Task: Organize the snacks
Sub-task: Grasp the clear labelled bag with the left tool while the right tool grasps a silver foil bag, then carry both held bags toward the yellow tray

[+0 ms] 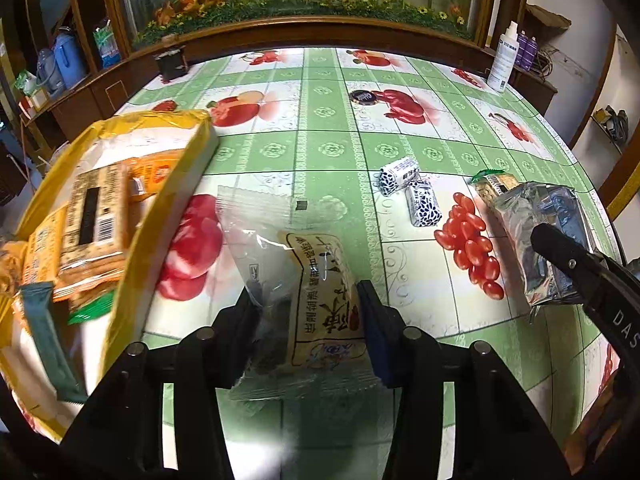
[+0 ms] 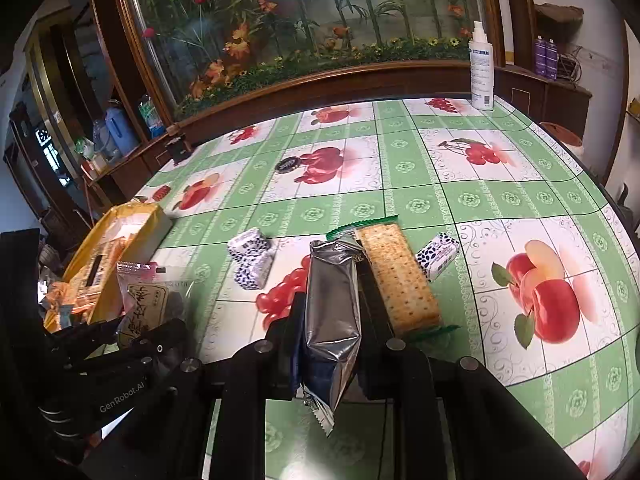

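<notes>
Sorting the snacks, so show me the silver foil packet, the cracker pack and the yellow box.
silver foil packet (image 2: 332, 300), right wrist view, middle of its foil face.
cracker pack (image 2: 400, 276), right wrist view, middle of the cracker.
yellow box (image 1: 160, 216), left wrist view, its near rim.

**Snack count on my table**

I am counting three small blue-patterned candies (image 2: 245, 245) (image 2: 255, 272) (image 2: 437, 255), one cracker pack (image 2: 400, 280), one silver pouch (image 2: 332, 304), one clear date packet (image 1: 304, 280), and one yellow box (image 1: 160, 208) holding several more.

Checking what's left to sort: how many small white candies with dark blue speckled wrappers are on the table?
3. Two lie touching each other left of the silver packet; one sits right of the cracker pack. More may be hidden in the yellow box.
</notes>
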Available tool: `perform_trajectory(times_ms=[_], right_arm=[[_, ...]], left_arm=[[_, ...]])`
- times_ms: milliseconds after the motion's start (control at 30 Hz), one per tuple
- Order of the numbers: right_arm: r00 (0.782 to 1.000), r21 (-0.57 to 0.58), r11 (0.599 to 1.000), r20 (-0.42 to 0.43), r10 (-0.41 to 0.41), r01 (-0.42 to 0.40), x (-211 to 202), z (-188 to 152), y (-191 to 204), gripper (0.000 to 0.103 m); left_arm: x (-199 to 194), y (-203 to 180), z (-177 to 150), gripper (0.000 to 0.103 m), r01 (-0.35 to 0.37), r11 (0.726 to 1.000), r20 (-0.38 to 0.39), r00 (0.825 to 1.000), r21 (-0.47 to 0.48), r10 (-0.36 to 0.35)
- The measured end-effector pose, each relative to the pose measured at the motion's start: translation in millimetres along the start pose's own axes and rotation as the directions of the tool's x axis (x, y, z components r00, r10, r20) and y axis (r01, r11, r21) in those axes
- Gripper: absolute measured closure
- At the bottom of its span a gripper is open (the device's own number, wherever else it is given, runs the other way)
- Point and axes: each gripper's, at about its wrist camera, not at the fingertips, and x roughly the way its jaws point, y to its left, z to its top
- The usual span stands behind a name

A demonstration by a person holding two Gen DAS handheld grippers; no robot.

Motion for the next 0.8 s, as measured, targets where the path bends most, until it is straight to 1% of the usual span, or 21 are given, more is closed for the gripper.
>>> perform_trajectory(times_ms=[167, 300, 433, 800], right_arm=[[1.000, -0.007, 1.000, 0.017, 0.025, -0.025, -17.6, -3.2, 11.5, 0.082], [0.998, -0.020, 0.999, 0.034, 0.050, -0.049, -32.3, -5.6, 24.8, 0.082], [0.996, -0.030, 0.996, 0.045, 0.081, -0.079, -43.8, -6.7, 38.8, 0.082], [0.986, -0.076, 0.985, 0.047, 0.160, -0.156, -57.5, -10.6, 83.9, 0.082]], left_arm=[[-22.8, 14.2, -8.5, 0.060, -0.048, 0.999, 0.042, 0.998, -0.025, 0.049], [-45.0, 28.1, -13.9, 0.060, -0.091, 0.994, 0.096, 0.991, -0.053, 0.096], [-61.9, 41.5, -18.4, 0.060, -0.111, 0.991, 0.129, 0.984, -0.073, 0.120], [-81.5, 79.7, -35.2, 0.060, -0.120, 0.982, 0.144, 0.980, -0.145, 0.141]])
